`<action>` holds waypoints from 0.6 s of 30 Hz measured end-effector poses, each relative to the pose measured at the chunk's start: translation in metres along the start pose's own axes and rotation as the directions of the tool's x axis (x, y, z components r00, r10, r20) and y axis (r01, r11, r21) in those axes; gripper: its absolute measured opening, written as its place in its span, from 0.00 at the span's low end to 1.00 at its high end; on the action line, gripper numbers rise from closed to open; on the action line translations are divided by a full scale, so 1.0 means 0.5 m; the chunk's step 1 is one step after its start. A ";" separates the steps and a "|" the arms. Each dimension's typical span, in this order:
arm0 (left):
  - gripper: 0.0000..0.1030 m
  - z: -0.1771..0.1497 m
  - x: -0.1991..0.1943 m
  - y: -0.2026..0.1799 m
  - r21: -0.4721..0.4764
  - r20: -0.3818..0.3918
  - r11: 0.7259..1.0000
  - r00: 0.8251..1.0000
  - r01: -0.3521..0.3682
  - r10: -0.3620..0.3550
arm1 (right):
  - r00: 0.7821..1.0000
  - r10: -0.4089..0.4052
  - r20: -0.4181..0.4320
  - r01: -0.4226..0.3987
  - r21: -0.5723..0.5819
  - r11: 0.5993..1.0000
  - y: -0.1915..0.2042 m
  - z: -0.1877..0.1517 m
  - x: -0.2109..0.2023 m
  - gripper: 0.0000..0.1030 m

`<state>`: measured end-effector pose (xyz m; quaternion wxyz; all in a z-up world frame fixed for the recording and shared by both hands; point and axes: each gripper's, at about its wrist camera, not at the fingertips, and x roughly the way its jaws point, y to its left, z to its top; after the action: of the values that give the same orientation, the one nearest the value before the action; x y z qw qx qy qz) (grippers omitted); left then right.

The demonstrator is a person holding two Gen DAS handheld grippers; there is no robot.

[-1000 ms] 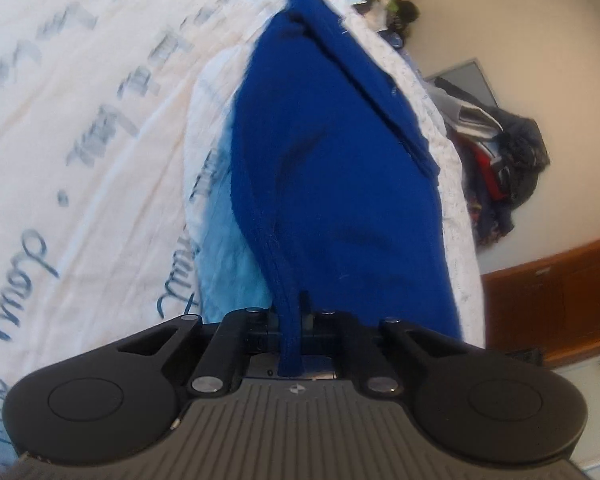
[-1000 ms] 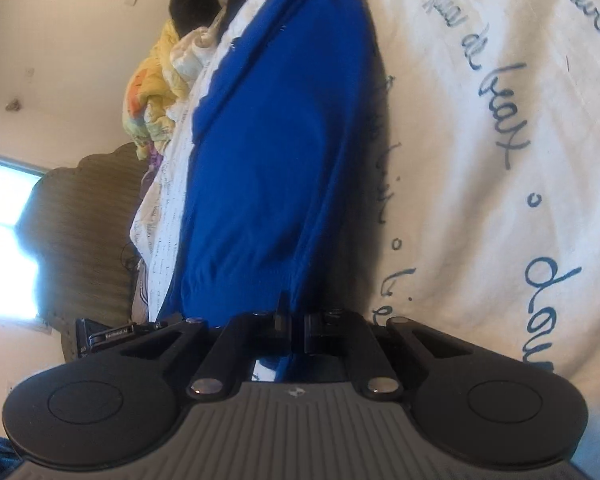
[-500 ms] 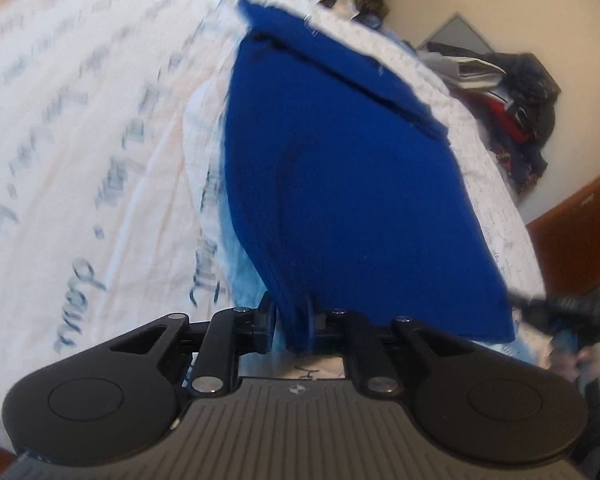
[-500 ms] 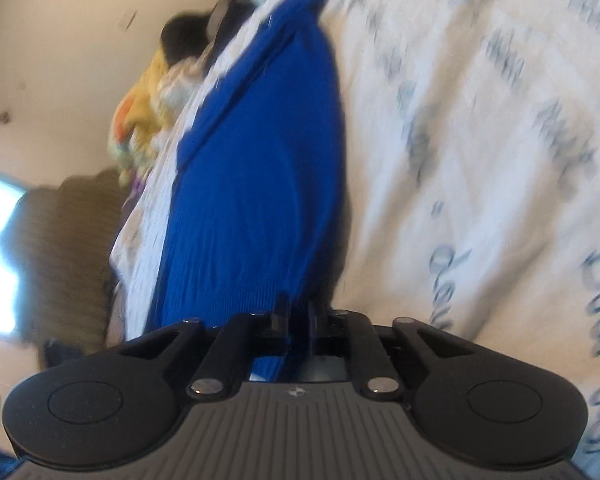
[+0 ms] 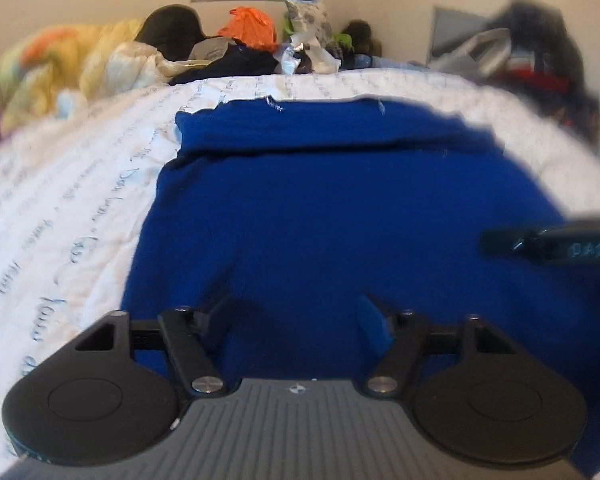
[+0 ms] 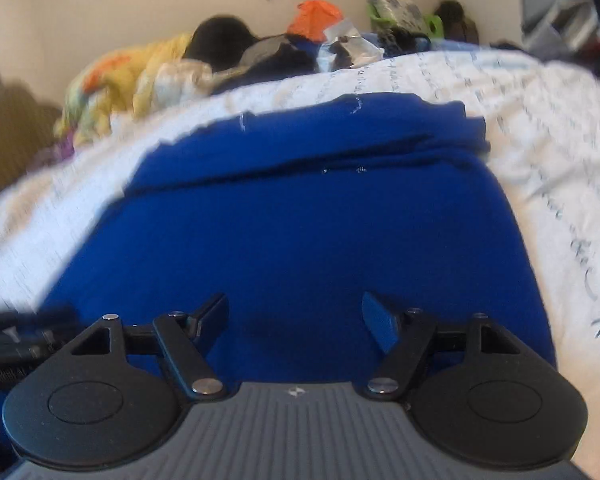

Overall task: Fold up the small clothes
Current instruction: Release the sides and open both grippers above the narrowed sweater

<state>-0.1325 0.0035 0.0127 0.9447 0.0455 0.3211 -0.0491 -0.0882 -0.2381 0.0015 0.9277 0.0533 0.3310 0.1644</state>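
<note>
A royal-blue knit garment (image 5: 320, 216) (image 6: 300, 232) lies spread flat on the white bedcover with blue handwriting (image 5: 60, 216) (image 6: 560, 152), a fold line crossing its far part. My left gripper (image 5: 296, 320) hovers over the garment's near edge, its jaws opening, nothing pinched between them. My right gripper (image 6: 296, 320) hangs likewise above the near edge, jaws opening and empty. The right gripper's dark finger shows at the right side of the left wrist view (image 5: 552, 246); part of the left gripper shows at the left edge of the right wrist view (image 6: 16, 336).
A heap of clothes and bedding lies along the bed's far side: a yellow-orange quilt (image 5: 60, 60) (image 6: 132, 76), dark garments (image 5: 228, 62), an orange bag (image 5: 252, 30) (image 6: 316, 16). More clothes are piled at the far right (image 5: 540, 60).
Both grippers have let go of the blue garment's edge and their jaws have spread. Both views have rolled level and the garment now lies flat instead of hanging stretched from the jaws.
</note>
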 end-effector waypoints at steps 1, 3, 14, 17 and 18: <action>0.85 -0.009 -0.007 0.004 0.007 -0.004 1.000 1.000 0.005 -0.005 | 1.000 -0.020 0.007 0.021 -0.045 0.999 0.006 -0.014 -0.009 0.72; 1.00 -0.032 -0.018 0.029 -0.026 -0.024 0.999 1.000 0.018 -0.019 | 0.997 -0.071 0.033 0.075 -0.148 0.986 0.008 -0.060 -0.047 0.77; 1.00 -0.036 -0.026 0.035 -0.033 -0.016 0.999 0.999 0.030 -0.031 | 0.995 -0.096 0.013 0.097 -0.128 0.987 0.005 -0.079 -0.065 0.97; 1.00 -0.036 -0.026 0.036 -0.033 -0.016 0.999 0.999 0.032 -0.032 | 0.995 -0.094 0.014 0.095 -0.126 0.987 0.001 -0.085 -0.063 0.97; 1.00 -0.036 -0.026 0.035 -0.032 -0.017 0.999 0.999 0.031 -0.031 | 0.996 -0.093 0.014 0.094 -0.125 0.988 0.000 -0.084 -0.064 0.97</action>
<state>-0.1512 0.0237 0.0075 0.9416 0.0260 0.3305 -0.0582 -0.1380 -0.2495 -0.0122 0.9372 -0.0202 0.3185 0.1408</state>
